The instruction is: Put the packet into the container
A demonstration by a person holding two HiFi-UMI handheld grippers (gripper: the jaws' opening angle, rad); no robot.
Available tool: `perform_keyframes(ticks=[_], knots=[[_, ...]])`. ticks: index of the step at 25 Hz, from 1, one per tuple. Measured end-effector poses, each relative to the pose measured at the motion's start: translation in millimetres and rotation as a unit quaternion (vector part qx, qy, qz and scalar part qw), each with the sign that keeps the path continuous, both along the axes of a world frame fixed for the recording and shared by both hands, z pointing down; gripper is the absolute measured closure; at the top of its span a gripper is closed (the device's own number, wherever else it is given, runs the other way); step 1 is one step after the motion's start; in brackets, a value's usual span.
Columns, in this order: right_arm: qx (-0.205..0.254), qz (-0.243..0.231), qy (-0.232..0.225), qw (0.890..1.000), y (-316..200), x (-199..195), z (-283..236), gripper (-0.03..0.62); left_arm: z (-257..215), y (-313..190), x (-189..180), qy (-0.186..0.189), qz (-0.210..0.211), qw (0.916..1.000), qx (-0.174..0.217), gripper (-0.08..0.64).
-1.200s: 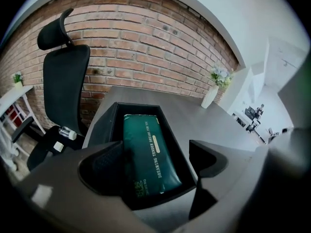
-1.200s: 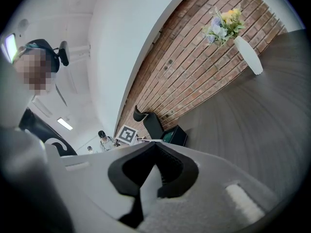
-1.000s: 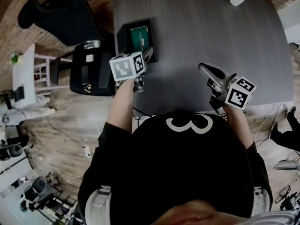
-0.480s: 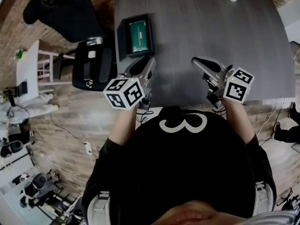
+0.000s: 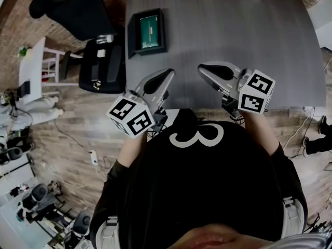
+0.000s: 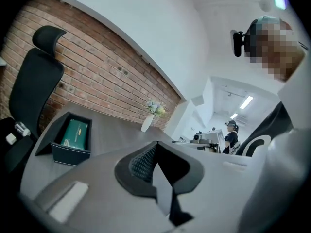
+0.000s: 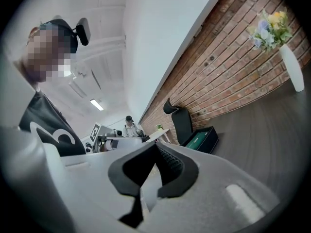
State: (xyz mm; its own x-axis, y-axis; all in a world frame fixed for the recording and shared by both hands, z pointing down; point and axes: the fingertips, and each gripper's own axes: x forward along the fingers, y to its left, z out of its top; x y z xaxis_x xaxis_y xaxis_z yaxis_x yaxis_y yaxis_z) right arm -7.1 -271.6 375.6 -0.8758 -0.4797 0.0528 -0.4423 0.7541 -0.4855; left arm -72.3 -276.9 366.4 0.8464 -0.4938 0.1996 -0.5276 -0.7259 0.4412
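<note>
— Where is the packet (image 5: 149,30)?

— It is green and lies flat inside the container (image 5: 133,35), a black open box; the box stands on the far left part of the dark grey surface (image 5: 233,30), close to its left edge.

— And the grippers?

— Both are over the near edge of the surface, side by side, well apart from the container; the left gripper (image 5: 167,75) points toward the far right, the right gripper (image 5: 205,69) toward the far left, so their tips lean toward each other without touching.

— Is either one holding anything?

— No; the left gripper's jaws have just been closing and now meet, with nothing between them; in the right gripper view its jaws also stand together and bare.

— What else is around?

— A black office chair (image 5: 101,66) stands on the wooden floor (image 5: 78,123) just left of the surface, beside the container; a white vase (image 7: 293,69) with flowers sits at the far right of the surface against a brick wall (image 7: 233,57); the person wears a black top (image 5: 202,185) with a white 3 on it, and a marker cube (image 5: 130,116) rides on the left gripper, another marker cube (image 5: 255,91) on the right.
</note>
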Motion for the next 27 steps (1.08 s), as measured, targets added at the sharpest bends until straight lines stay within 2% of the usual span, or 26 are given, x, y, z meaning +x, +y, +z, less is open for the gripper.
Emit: perform_keyframes(ticks=[5,12,21,27], knots=[[0.016,-0.004,0.017,1.000,6.2,-0.8,3.7,0.592,3.2,9.2,2.7,-0.015,-0.016,0.9997,0.013,0.546],[0.015,-0.020,0.012,1.000,5.3,-2.9,12.8,0.591,16.5,7.3,6.0,-0.018,-0.026,0.9993,0.021,0.546],[0.039,-0.035,0.024,0.998,15.6,-0.6,-5.9,0.591,6.8,17.3,2.1,-0.028,-0.051,0.9975,0.040,0.546],[0.039,-0.042,0.020,0.998,5.8,-10.1,15.3,0.592,25.6,6.6,-8.0,-0.018,-0.064,0.9966,0.048,0.546]])
